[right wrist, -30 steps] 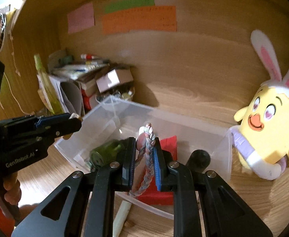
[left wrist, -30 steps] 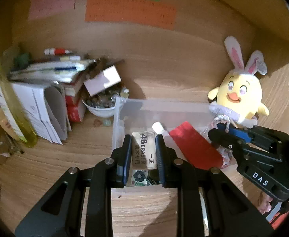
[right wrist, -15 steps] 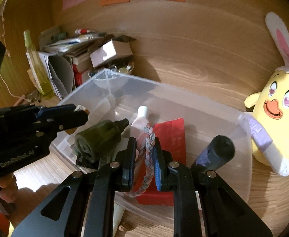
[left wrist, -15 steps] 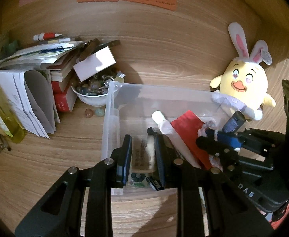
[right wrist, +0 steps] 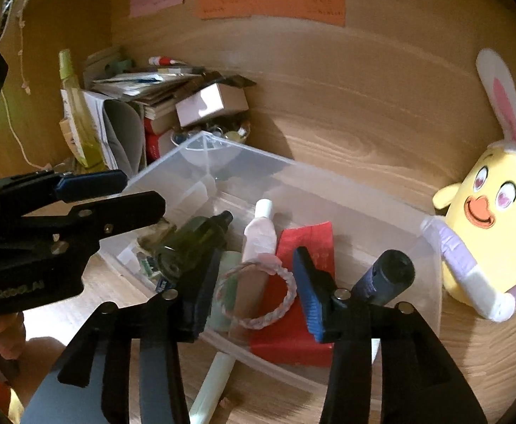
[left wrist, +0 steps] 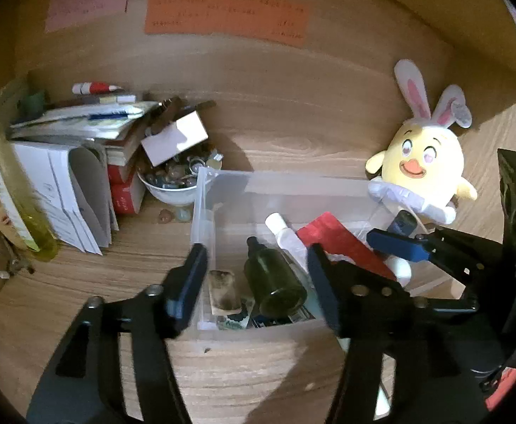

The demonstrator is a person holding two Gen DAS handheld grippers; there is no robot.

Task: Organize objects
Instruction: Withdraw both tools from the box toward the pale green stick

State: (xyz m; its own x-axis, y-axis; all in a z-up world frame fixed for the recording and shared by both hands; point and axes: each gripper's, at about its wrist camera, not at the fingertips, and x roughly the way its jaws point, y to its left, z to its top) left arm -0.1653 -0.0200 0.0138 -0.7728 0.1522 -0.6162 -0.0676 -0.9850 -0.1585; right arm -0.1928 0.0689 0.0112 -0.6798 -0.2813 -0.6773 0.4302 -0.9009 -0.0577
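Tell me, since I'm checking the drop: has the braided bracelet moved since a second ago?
Yes. The braided bracelet stood clamped upright between the right gripper's pads; those jaws have just been opening, and it now lies flat inside the clear plastic bin, across the red packet.

Writing on the orange note (left wrist: 226,17) too blurred; white stick (right wrist: 210,385) half beneath the bin (right wrist: 328,190)
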